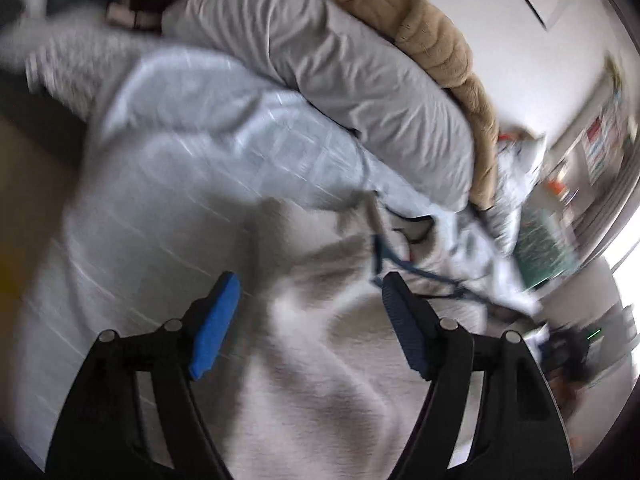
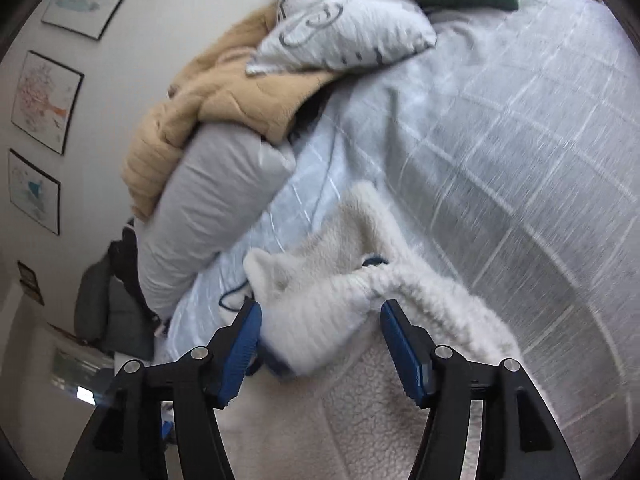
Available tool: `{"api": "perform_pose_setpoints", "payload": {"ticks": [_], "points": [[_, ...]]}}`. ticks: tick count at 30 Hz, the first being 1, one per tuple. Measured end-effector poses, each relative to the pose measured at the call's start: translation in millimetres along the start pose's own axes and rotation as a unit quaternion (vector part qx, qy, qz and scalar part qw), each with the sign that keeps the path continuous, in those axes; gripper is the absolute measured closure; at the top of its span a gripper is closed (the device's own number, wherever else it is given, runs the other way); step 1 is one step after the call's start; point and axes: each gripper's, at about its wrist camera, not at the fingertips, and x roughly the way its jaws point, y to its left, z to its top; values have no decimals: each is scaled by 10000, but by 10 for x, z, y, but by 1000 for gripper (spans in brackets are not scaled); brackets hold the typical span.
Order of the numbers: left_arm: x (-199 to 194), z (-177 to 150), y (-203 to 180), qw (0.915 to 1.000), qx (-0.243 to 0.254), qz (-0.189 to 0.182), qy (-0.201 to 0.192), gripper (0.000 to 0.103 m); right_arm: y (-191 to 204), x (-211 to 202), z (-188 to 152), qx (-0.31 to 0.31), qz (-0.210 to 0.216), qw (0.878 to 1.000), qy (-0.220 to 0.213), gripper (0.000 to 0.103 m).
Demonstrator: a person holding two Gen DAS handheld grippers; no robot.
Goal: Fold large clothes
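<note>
Where it lies bunched on the checked bedspread (image 2: 500, 128), white fleece garment (image 2: 360, 392) looks thick, nubbly | left gripper (image 1: 308, 300), right gripper (image 2: 320, 320): fingers apart, gripping nothing

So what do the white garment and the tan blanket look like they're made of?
The white garment looks like sherpa-style fleece: a matte, nubby, curly pile with ribbed bands, probably synthetic. The tan blanket looks like soft plush or velour, with a short fuzzy nap and stitched ridges. The fibre of either can't be confirmed by sight.
</note>
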Motion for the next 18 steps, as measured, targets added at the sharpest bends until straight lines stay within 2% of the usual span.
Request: {"api": "perform_pose_setpoints", "payload": {"ticks": [2,4,6,8,11,12,13,14,15,17,18], "points": [[108,-22,-70,9976,549,403,88,28,18,-18,10,-156,-187,9997,-73,39],[285,-22,-96,9943,855,557,299,28,94,60,16,-630,-552,9965,-4,39],[526,1,-126,9897,1107,667,615,28,239,210,7,-1474,-1152,9822,150,39],[690,26,-139,9864,1250,687,812,31,362,331,1,-2187,-1512,9639,161,39],[900,132,-192,9859,1275,539,942,54,488,562,23,-2840,-1687,9437,177,39],[944,158,-221,9869,1215,398,987,75,507,630,26,-2952,-1734,9394,165,41],[972,179,-258,9878,1157,250,1010,91,527,698,25,-3034,-1754,9364,181,58],[967,208,-307,9887,1143,238,937,91,553,781,26,-3107,-1726,9344,242,75],[901,252,-361,9907,1136,366,647,91,589,831,30,-3155,-1823,9311,165,90],[777,372,-407,9954,865,382,146,91,691,822,97,-3179,-1987,9265,-328,91],[740,447,-414,9969,666,412,-67,91,714,815,148,-3105,-2001,9281,-474,91]]}}
